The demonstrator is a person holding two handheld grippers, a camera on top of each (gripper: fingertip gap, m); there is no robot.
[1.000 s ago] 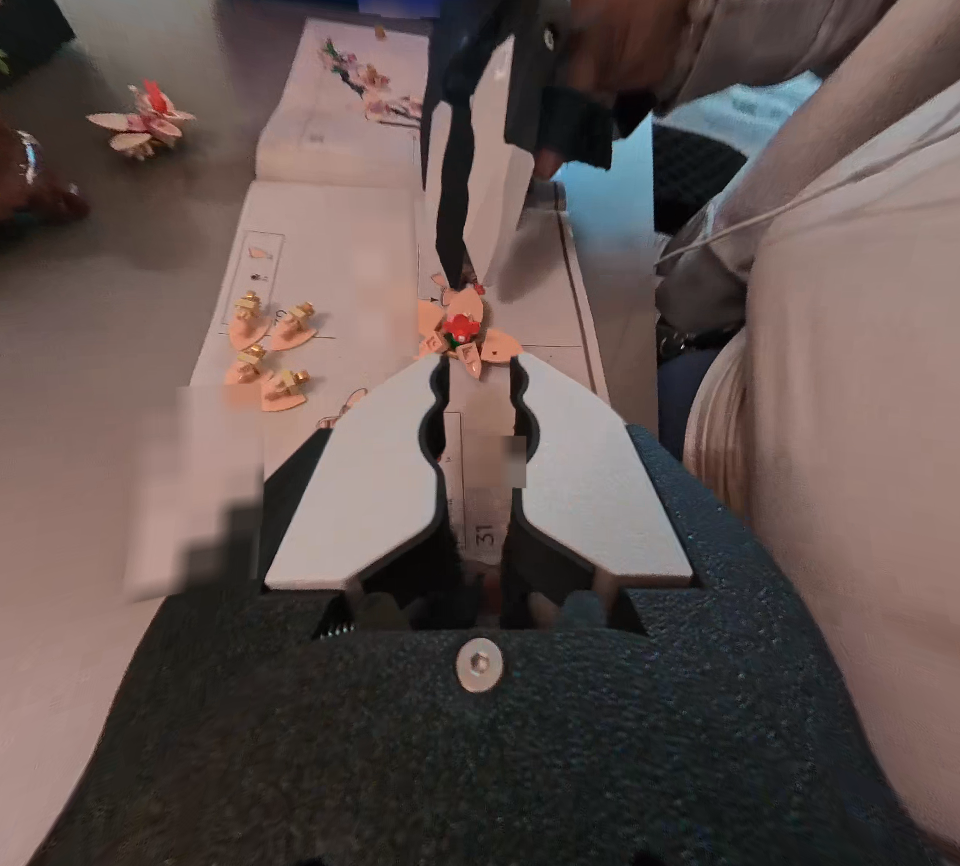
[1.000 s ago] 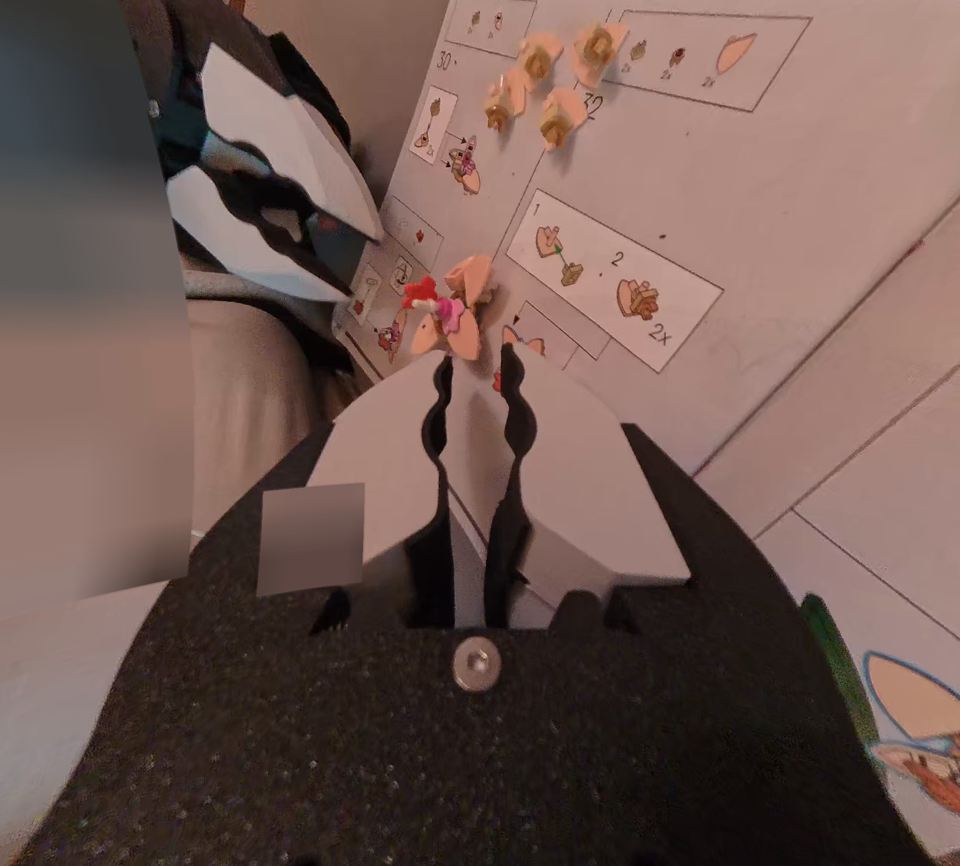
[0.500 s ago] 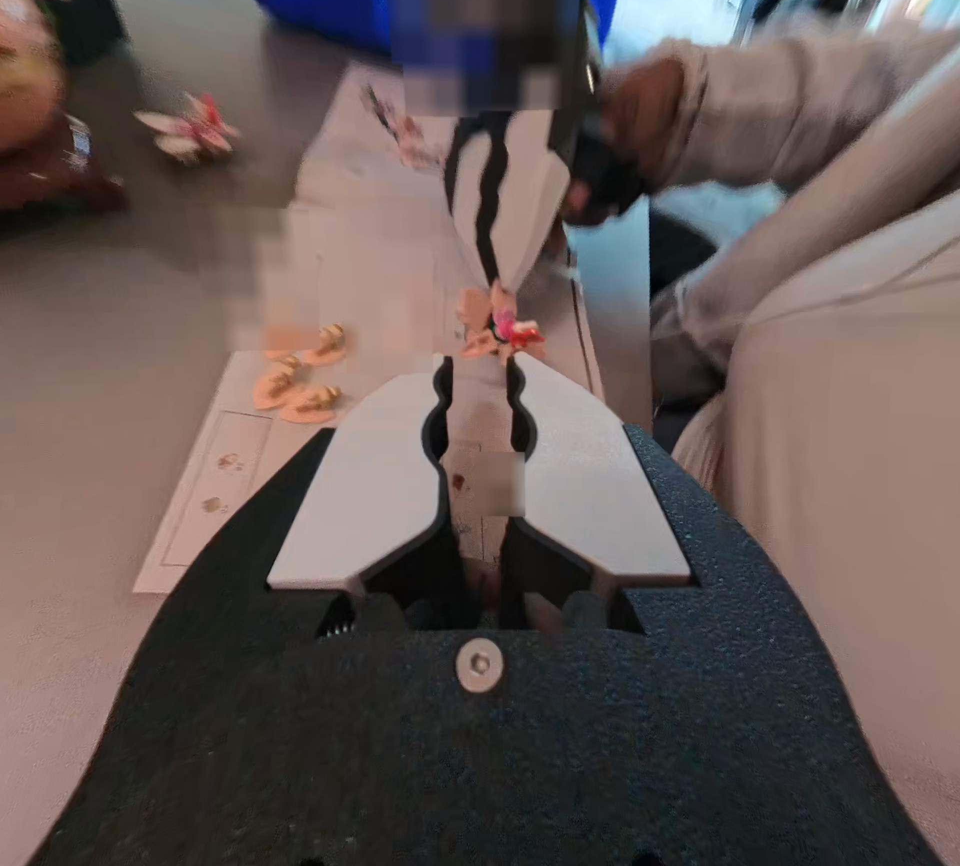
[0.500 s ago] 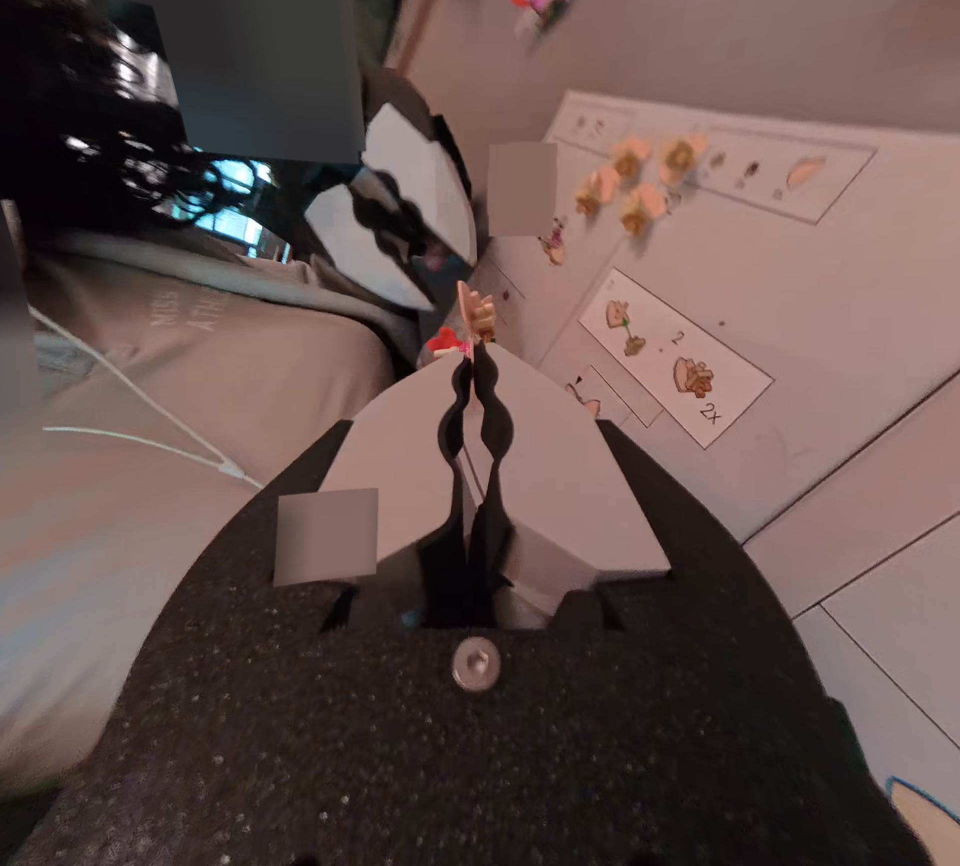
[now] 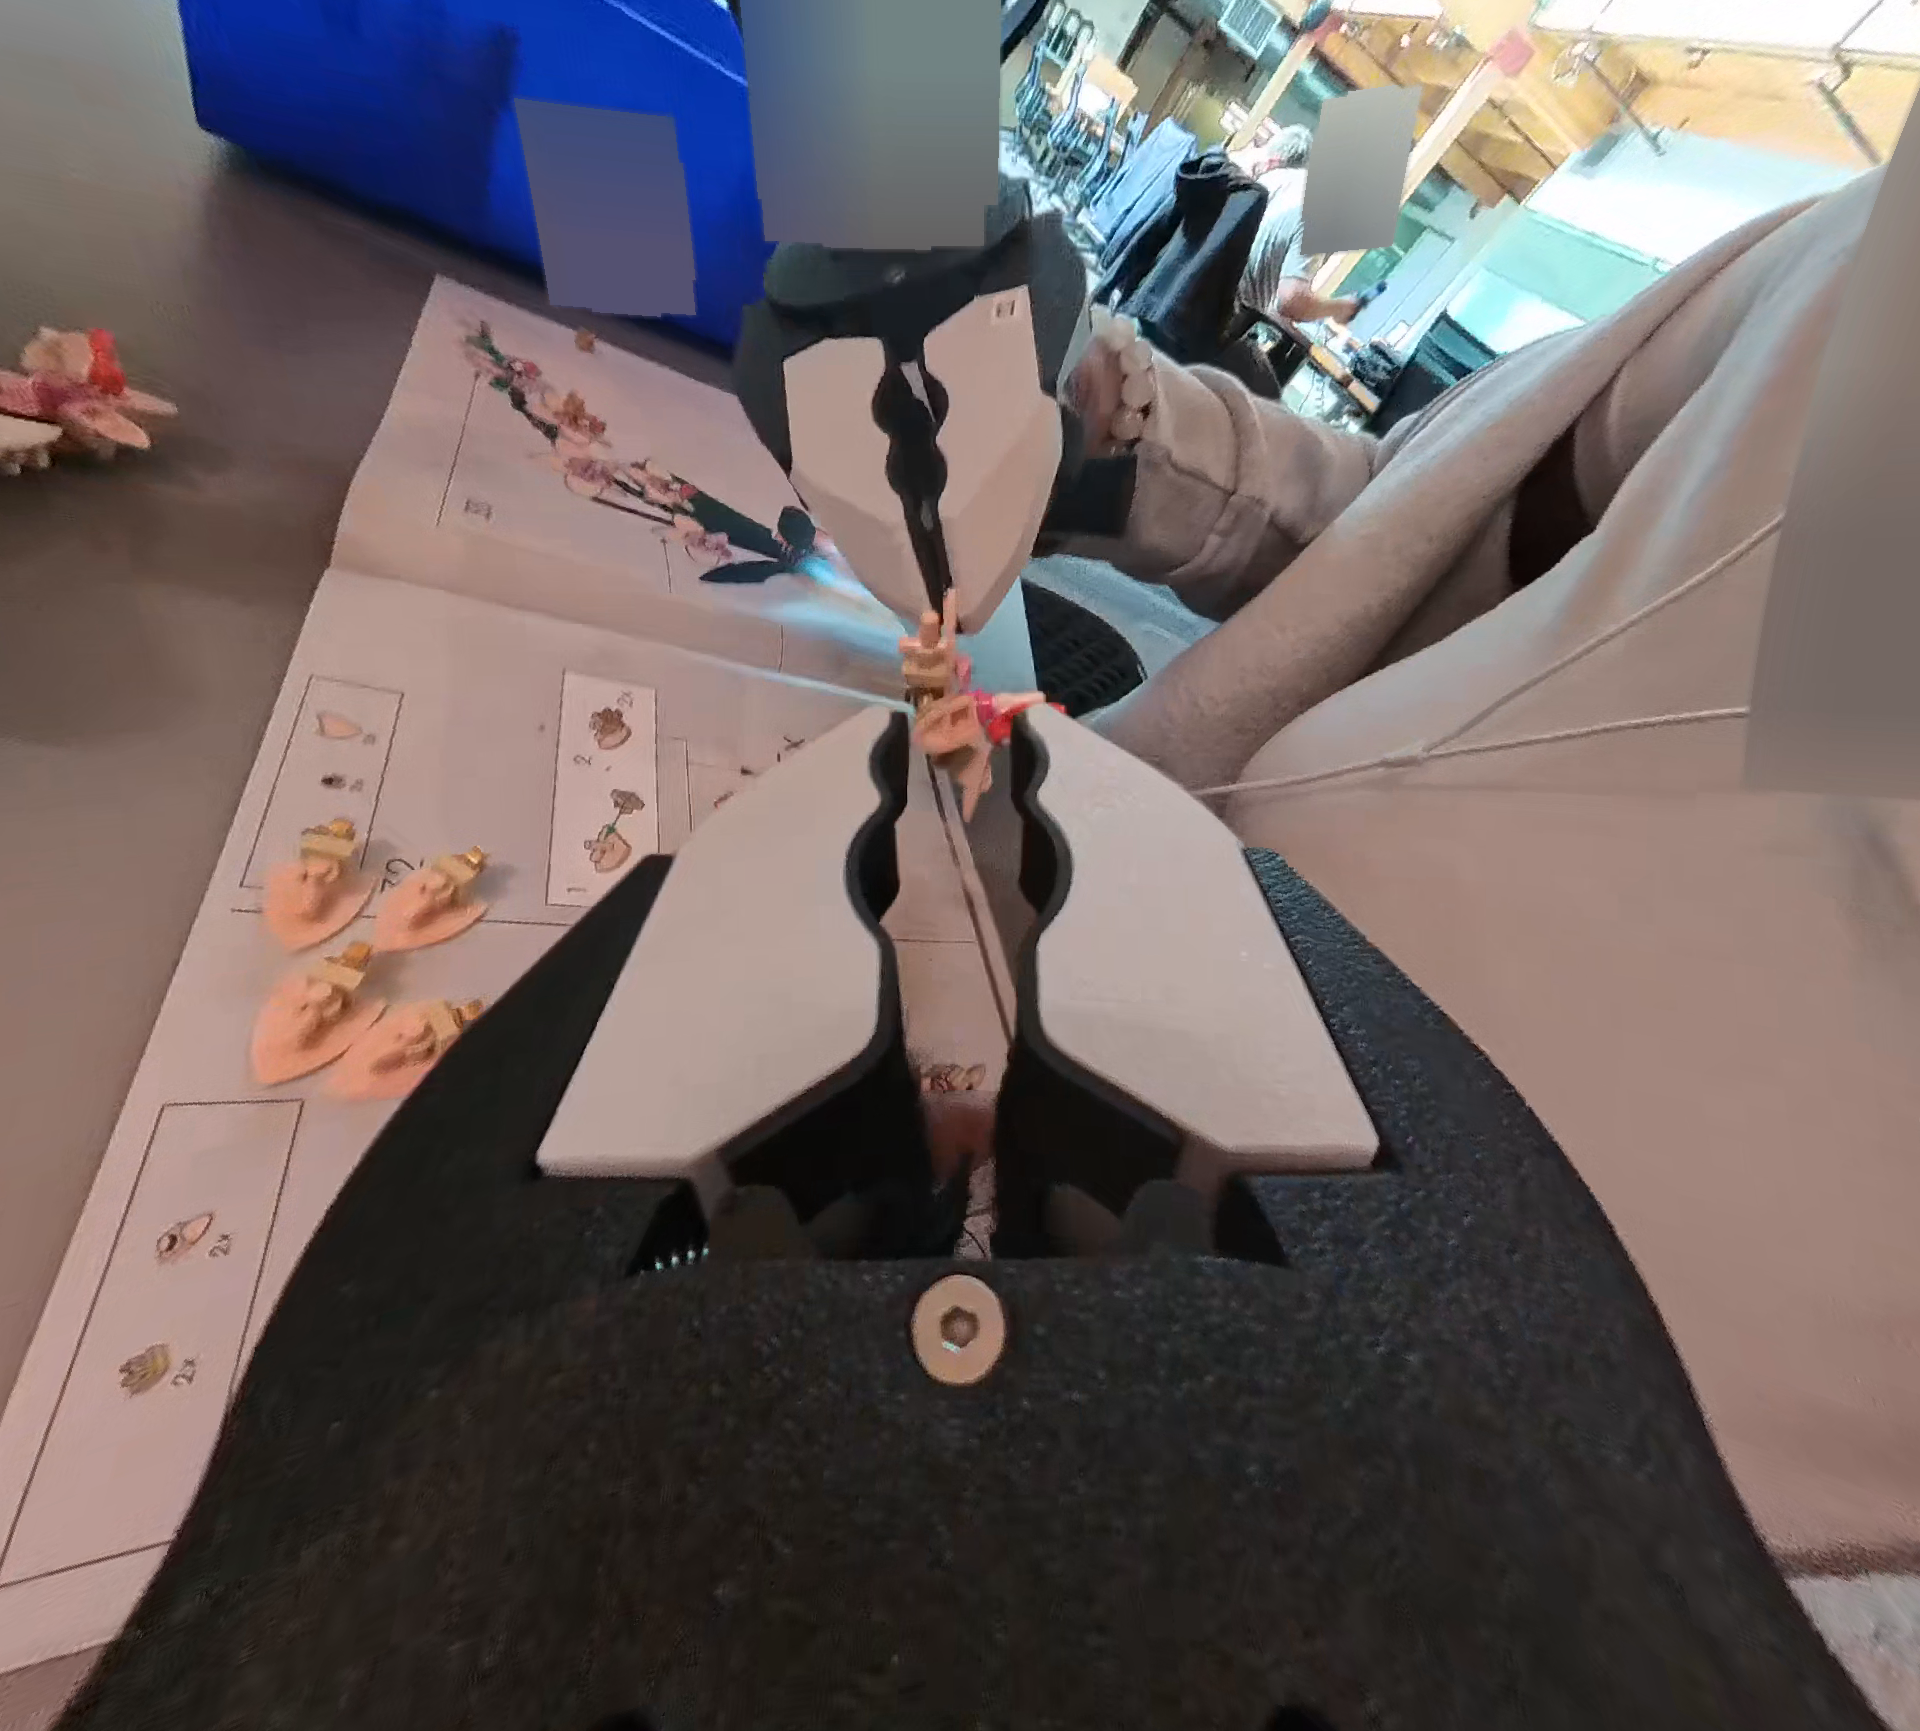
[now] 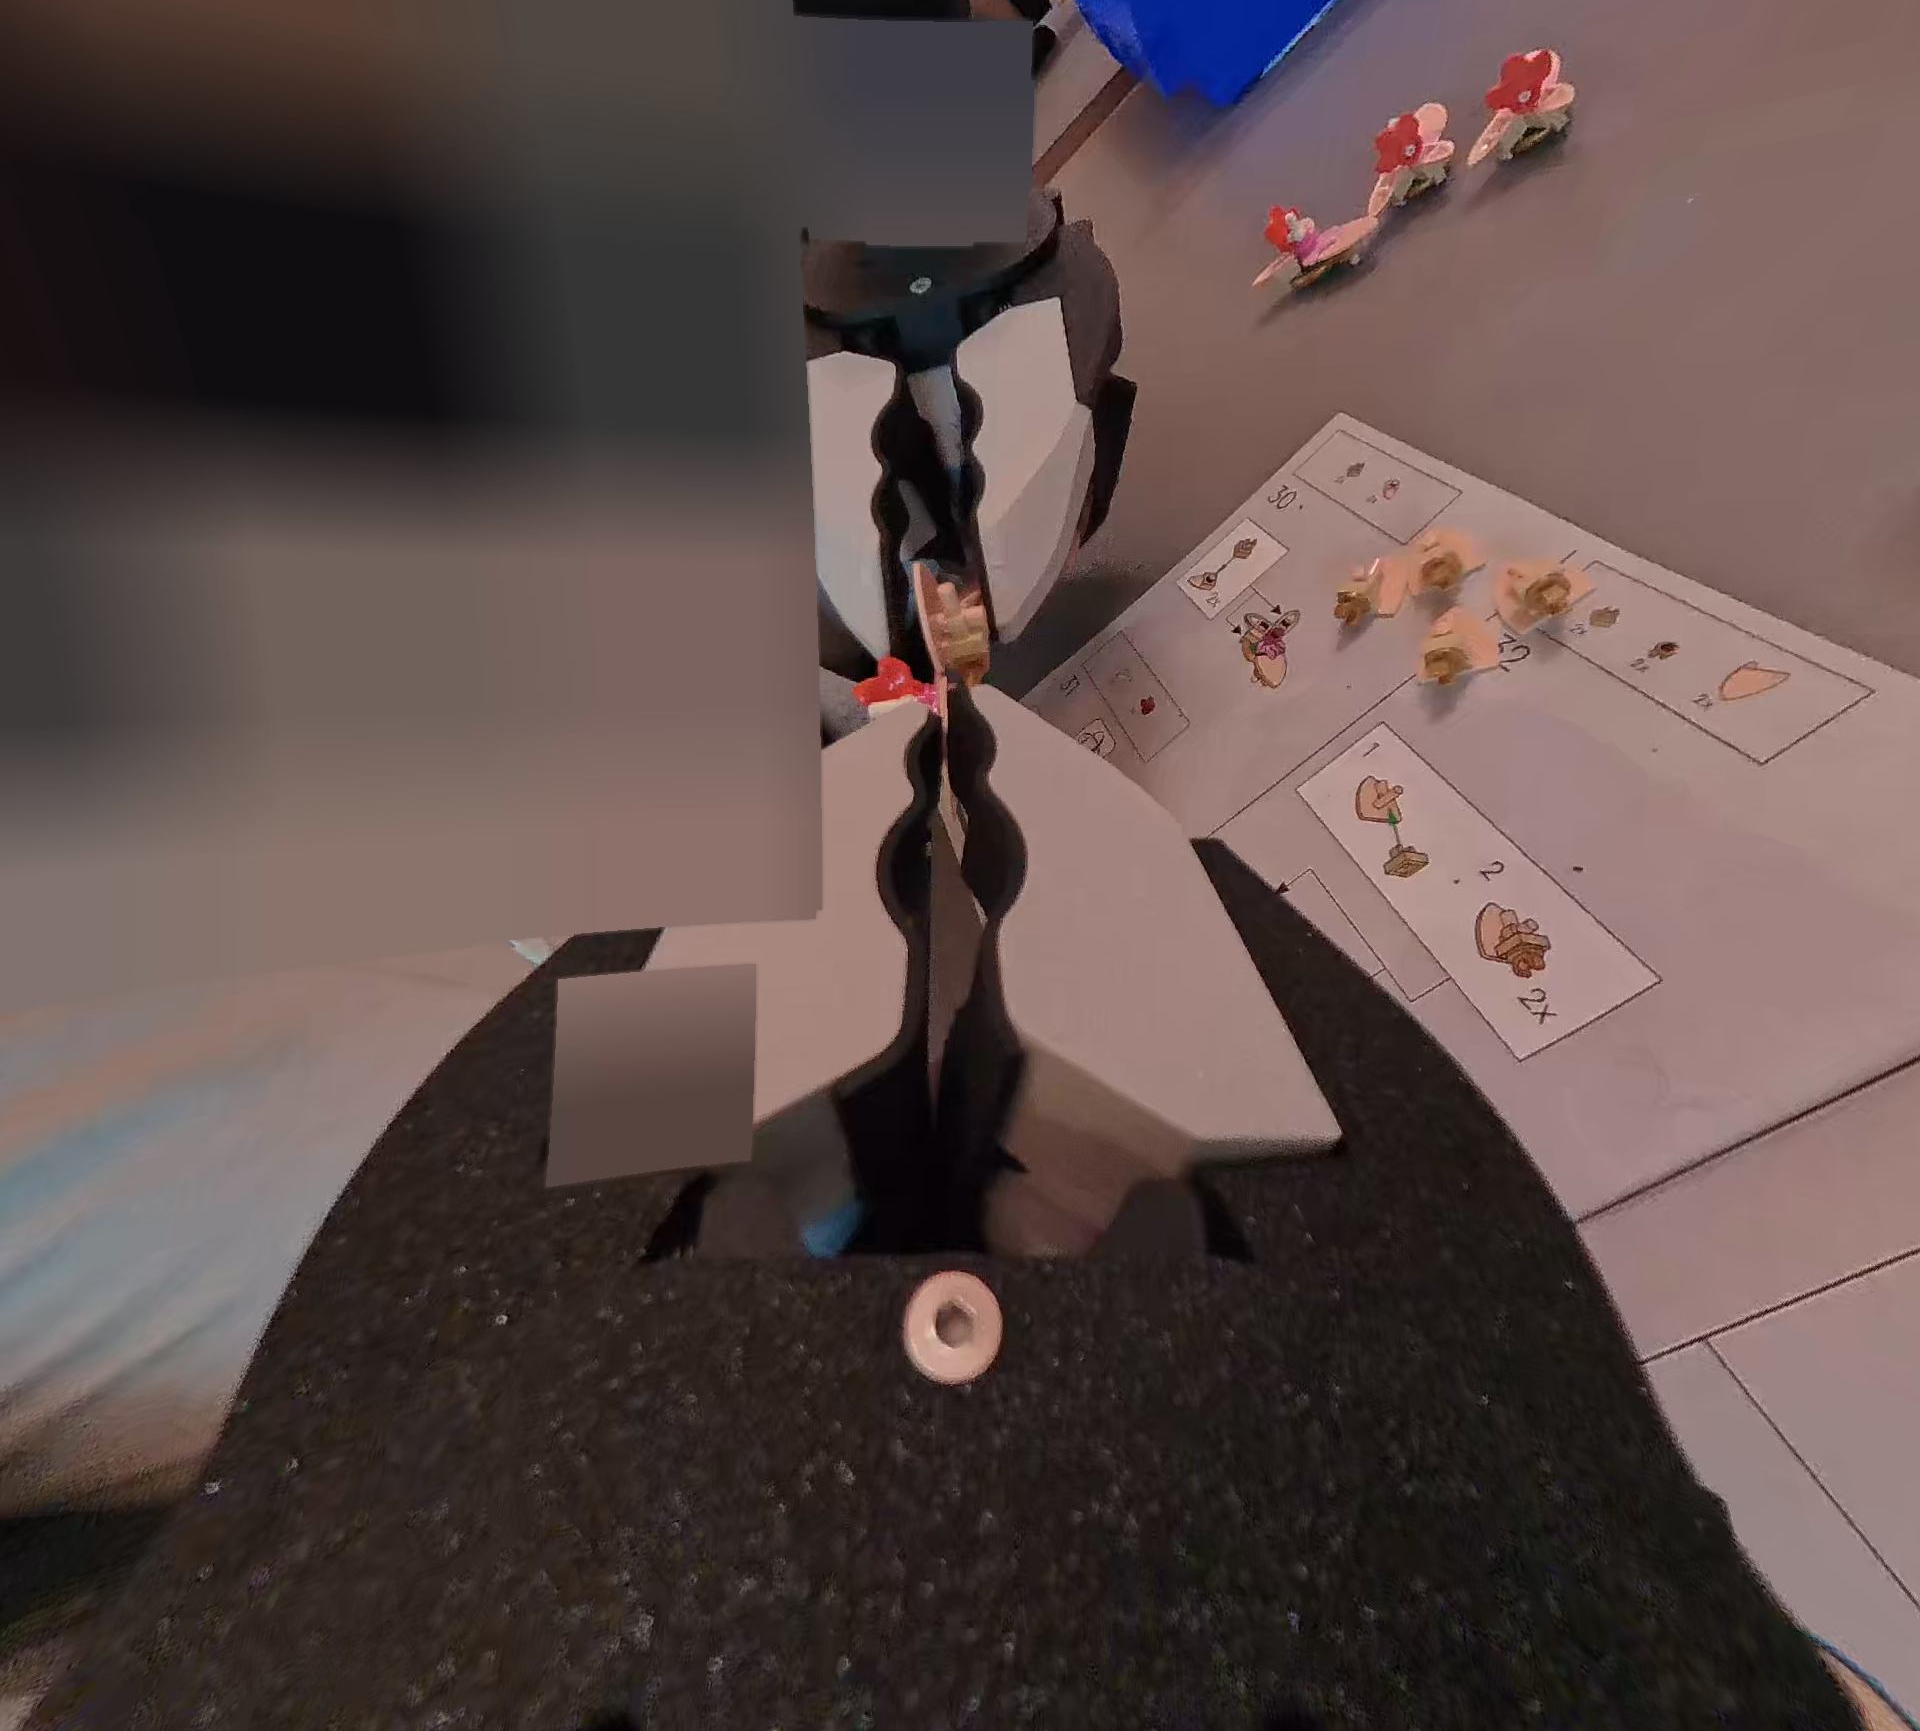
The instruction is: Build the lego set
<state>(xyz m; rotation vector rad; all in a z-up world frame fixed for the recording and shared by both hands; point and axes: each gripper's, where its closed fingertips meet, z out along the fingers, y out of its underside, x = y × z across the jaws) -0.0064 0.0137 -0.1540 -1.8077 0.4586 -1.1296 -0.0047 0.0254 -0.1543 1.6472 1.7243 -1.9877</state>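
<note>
A small lego flower (image 5: pixel 948 717) with tan petals and a red and pink centre hangs in the air between the two grippers. My right gripper (image 6: pixel 948 702) is shut on one thin petal of the flower (image 6: pixel 958 632). It shows tip-down in the left wrist view (image 5: pixel 940 609). My left gripper (image 5: pixel 958 727) is open, its tips on either side of the flower's lower petals with gaps showing. It faces me in the right wrist view (image 6: pixel 935 616). Several tan petal pieces with gold studs (image 5: pixel 353 985) lie on the open instruction booklet (image 5: pixel 468 642).
The booklet (image 6: pixel 1621 860) lies on a grey table, with the petal pieces (image 6: pixel 1455 606) on it. Three finished flowers (image 6: pixel 1413 154) lie further out (image 5: pixel 73 403). A blue bin (image 5: pixel 416 40) stands behind. A person's body (image 5: pixel 1558 902) fills the right.
The right gripper has shut on the flower and lifted it off the booklet. Both grippers have tilted up to face each other, with the left gripper's tips now around the flower.
</note>
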